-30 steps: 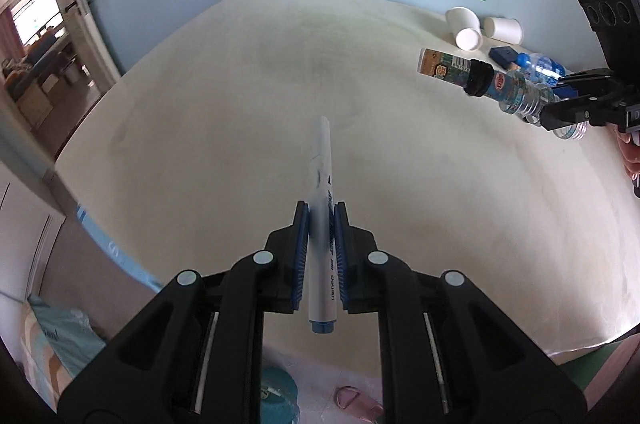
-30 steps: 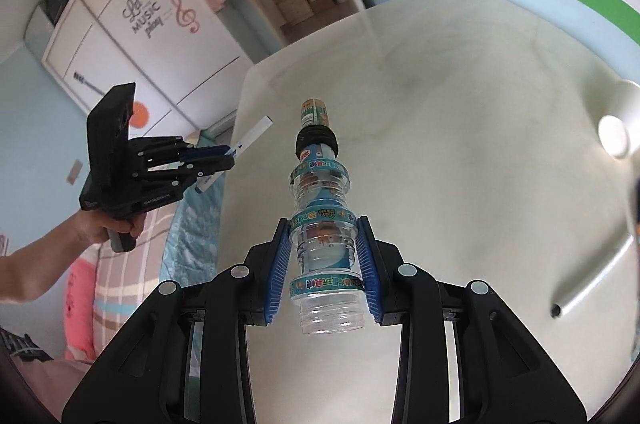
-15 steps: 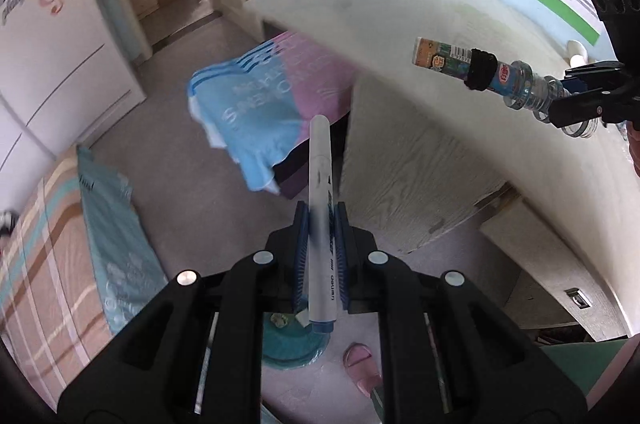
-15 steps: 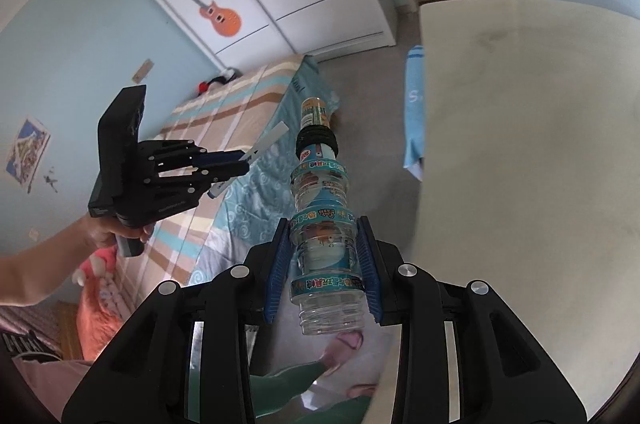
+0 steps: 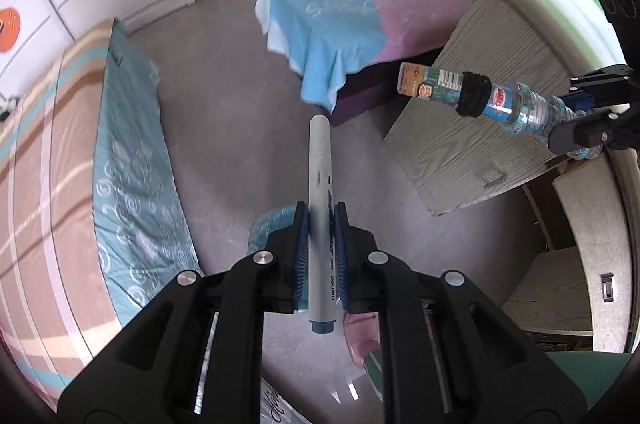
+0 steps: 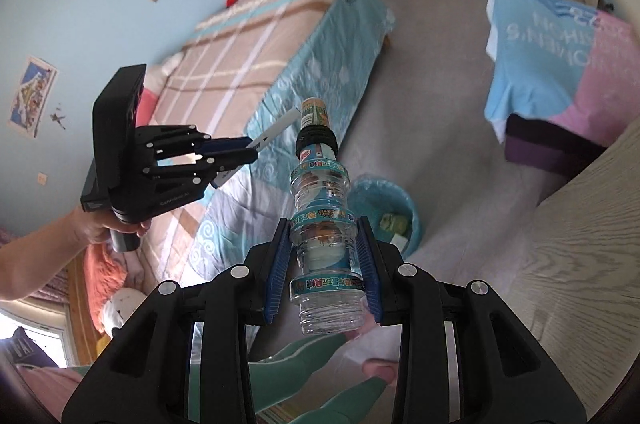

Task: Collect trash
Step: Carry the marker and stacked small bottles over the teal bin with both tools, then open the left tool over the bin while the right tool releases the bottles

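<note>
Left wrist view: left tongs (image 5: 320, 256) clamp a grey marker pen (image 5: 320, 220); right tongs (image 6: 324, 272) grip a clear ribbed plastic bottle (image 6: 323, 224). Risk: releasing wide of the blue-lined bin (image 6: 394, 208) at frame centre, both litter the floor.

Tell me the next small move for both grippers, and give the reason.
Probably carry both on over the bin before releasing: the left gripper is clamped on the marker, the right gripper on the bottle, and the lined bin sits on the floor just beyond.
</note>
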